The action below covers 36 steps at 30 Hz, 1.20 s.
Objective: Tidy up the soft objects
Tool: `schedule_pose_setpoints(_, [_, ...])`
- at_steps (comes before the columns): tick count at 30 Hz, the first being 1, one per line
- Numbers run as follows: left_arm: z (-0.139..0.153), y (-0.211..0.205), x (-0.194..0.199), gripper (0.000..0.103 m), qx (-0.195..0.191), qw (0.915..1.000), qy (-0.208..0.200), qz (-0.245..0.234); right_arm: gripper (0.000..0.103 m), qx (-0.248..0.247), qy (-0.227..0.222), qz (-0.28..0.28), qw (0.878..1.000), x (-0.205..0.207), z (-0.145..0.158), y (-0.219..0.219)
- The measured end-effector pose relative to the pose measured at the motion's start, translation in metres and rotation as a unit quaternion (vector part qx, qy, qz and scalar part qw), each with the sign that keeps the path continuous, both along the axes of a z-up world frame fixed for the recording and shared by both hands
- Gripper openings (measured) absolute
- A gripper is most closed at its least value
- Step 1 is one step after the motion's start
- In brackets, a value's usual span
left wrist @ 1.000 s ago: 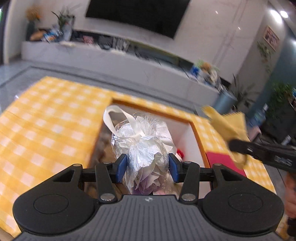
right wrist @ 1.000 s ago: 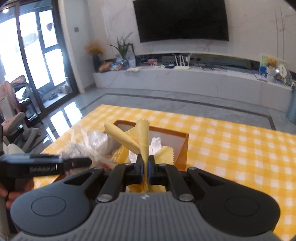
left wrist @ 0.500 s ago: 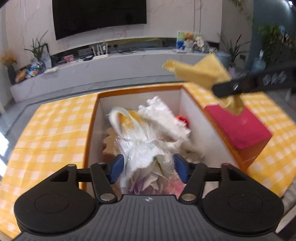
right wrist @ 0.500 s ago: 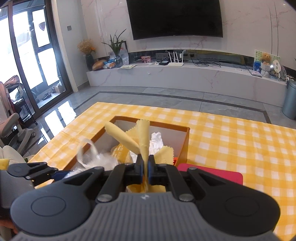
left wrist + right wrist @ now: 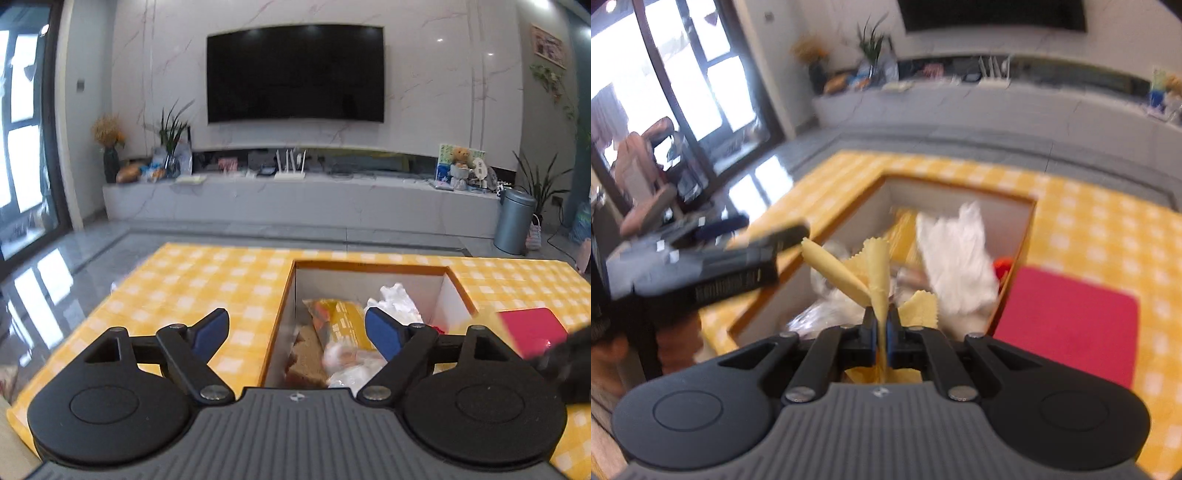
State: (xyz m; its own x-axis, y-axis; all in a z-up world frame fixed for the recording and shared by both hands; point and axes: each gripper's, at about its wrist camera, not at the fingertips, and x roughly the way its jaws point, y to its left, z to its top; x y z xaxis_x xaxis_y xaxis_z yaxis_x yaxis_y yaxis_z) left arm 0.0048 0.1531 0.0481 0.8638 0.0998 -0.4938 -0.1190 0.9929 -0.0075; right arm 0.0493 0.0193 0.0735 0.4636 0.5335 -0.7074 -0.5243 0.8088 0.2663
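Pinked-edge yellow cloth point(image 5: 877, 273), folded, soft

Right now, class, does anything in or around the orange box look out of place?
Only one thing: the yellow cloth is not in the box yet; it hangs above it, pinched in the right gripper. The red pad lies flat beside the box.

Your own gripper body hides the near end of the box point(image 5: 456, 286), and the right wrist view's all motion-blurred.
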Motion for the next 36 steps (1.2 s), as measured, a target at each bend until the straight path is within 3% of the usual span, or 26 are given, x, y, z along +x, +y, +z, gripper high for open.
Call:
schedule_pose_setpoints(8, [-0.013,0.011,0.009,0.098,-0.005,0.9992,0.034,0.021,0.004,-0.079,0.029,0.041,0.996,-0.004,-0.040,0.022])
schedule_pose_setpoints(10, [-0.014,0.008,0.009,0.098,0.001,0.9992,0.036,0.016,0.014,-0.104,0.008,0.060,0.993,-0.011,-0.040,0.028])
schedule_pose_setpoints(12, [-0.016,0.002,0.011,0.098,0.009,0.9992,0.040,0.007,0.068,-0.106,-0.006,0.064,0.992,-0.017,-0.038,0.026])
schedule_pose_setpoints(13, [-0.016,-0.003,0.012,0.098,0.012,0.9991,0.040,0.005,0.073,-0.098,-0.012,0.057,0.993,-0.019,-0.035,0.022])
schedule_pose_setpoints(16, [-0.011,-0.019,0.011,0.098,0.022,0.9995,0.023,0.010,0.074,-0.062,-0.023,0.035,0.997,-0.023,-0.022,0.005])
schedule_pose_setpoints(17, [-0.007,-0.025,0.009,0.098,0.024,0.9996,0.011,0.007,0.080,-0.053,-0.033,0.022,0.998,-0.025,-0.016,-0.002])
schedule_pose_setpoints(18, [-0.003,-0.032,0.007,0.098,0.025,0.9997,-0.002,0.002,0.086,-0.047,-0.050,0.007,0.998,-0.028,-0.010,-0.010])
schedule_pose_setpoints(21, [0.011,-0.057,-0.005,0.098,0.028,0.9983,-0.049,-0.018,0.089,-0.033,-0.117,-0.032,0.992,-0.040,0.006,-0.035])
schedule_pose_setpoints(23, [0.018,-0.075,-0.011,0.098,0.010,0.9974,-0.066,-0.027,0.095,-0.024,-0.159,-0.058,0.985,-0.047,0.013,-0.054])
schedule_pose_setpoints(26, [0.021,-0.096,-0.016,0.098,-0.056,0.9945,-0.072,-0.052,0.098,-0.015,-0.207,-0.094,0.974,-0.056,0.018,-0.082])
schedule_pose_setpoints(31, [0.017,-0.119,-0.018,0.098,-0.091,0.9935,-0.056,-0.038,0.101,-0.048,-0.230,-0.139,0.962,-0.066,0.007,-0.116])
schedule_pose_setpoints(36, [0.006,-0.143,-0.027,0.098,-0.050,0.9957,-0.054,-0.056,0.101,-0.034,-0.218,-0.179,0.959,-0.072,-0.009,-0.150])
